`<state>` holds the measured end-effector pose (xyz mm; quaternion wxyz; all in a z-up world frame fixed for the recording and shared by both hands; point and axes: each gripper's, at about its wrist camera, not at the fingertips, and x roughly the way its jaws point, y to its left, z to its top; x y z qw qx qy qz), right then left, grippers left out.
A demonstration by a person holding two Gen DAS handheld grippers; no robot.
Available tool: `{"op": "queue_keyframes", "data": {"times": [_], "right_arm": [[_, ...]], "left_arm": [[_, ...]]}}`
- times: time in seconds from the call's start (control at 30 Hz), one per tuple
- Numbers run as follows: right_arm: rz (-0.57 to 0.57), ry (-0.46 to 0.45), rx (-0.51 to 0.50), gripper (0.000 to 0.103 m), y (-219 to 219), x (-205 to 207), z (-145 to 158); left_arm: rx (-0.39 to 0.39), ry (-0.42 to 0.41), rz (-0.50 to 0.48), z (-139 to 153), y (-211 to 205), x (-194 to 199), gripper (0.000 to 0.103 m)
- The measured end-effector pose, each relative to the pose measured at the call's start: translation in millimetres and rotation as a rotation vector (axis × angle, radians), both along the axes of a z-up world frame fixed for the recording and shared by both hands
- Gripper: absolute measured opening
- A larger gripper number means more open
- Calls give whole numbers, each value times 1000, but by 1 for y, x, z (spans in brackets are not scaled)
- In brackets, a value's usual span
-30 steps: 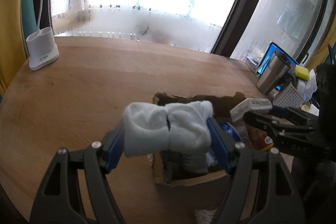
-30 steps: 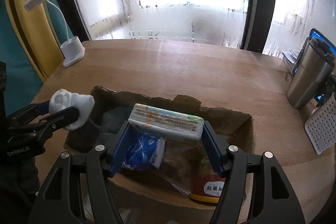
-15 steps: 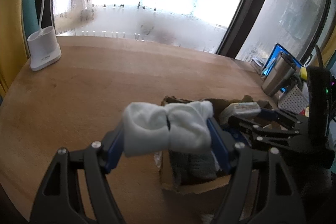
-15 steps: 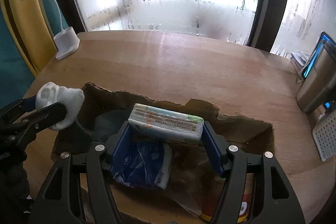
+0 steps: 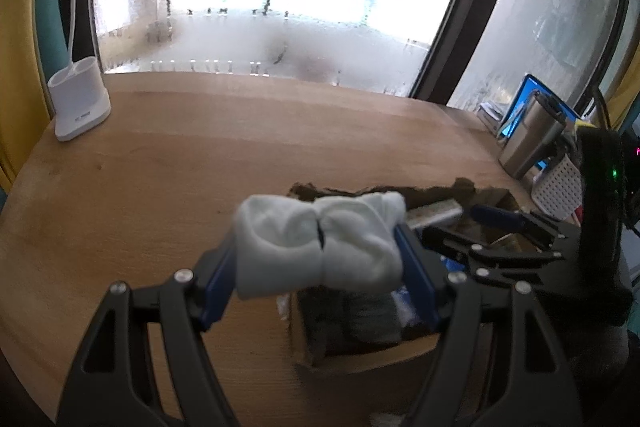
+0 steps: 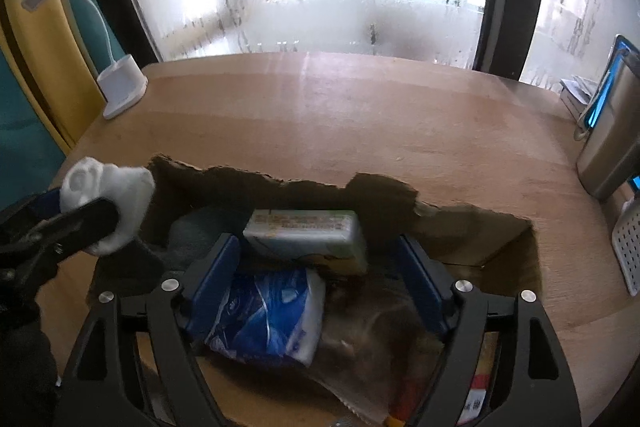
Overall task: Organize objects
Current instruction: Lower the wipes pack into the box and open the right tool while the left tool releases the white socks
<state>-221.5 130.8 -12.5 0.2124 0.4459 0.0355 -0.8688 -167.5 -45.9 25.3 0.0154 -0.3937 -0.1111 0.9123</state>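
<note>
Your right gripper (image 6: pixel 318 259) hangs over the open cardboard box (image 6: pixel 472 227) with its 2 jaws opening; the tissue pack (image 6: pixel 308 237) sits between the blue pads (image 6: pixel 218 267) and no longer looks pinched, tilted against the box's far wall. Just below it, nearer you, lies a blue-and-white packet (image 6: pixel 268 319), and to the right of that some crumpled clear wrapping, too blurred to identify.

Your left gripper (image 5: pixel 320 247) is clamped on a rolled pair of white socks (image 5: pixel 316 243), squeezed from both sides and carried above the box's left edge. Beneath the socks, a grey bundle (image 5: pixel 372 315) lies inside the box.

Farther out on the desk (image 6: pixel 320 131), a white lamp base (image 6: pixel 122 91) stands at the far left and a steel tumbler (image 5: pixel 532 139) at the far right, beside a white perforated holder (image 5: pixel 558 187).
</note>
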Motion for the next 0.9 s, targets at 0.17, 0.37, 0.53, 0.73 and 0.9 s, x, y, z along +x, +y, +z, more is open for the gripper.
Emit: {"op": "queue_keyframes", "data": {"times": [0.17, 0.37, 0.53, 0.73, 0.9], "right_arm": [[1, 10, -18, 83, 10, 3, 6], [-14, 22, -25, 83, 25, 8, 11], [-30, 28, -28, 83, 37, 9, 13], [-43, 24, -29, 83, 43, 12, 11], [-51, 29, -30, 83, 46, 12, 12]], "left_arm": [[-12, 8, -7, 4, 11, -3, 74], [-19, 1, -21, 1, 22, -9, 74], [-16, -12, -25, -3, 27, -16, 74], [-23, -33, -33, -10, 31, -26, 74], [-78, -43, -38, -15, 39, -33, 75]]}}
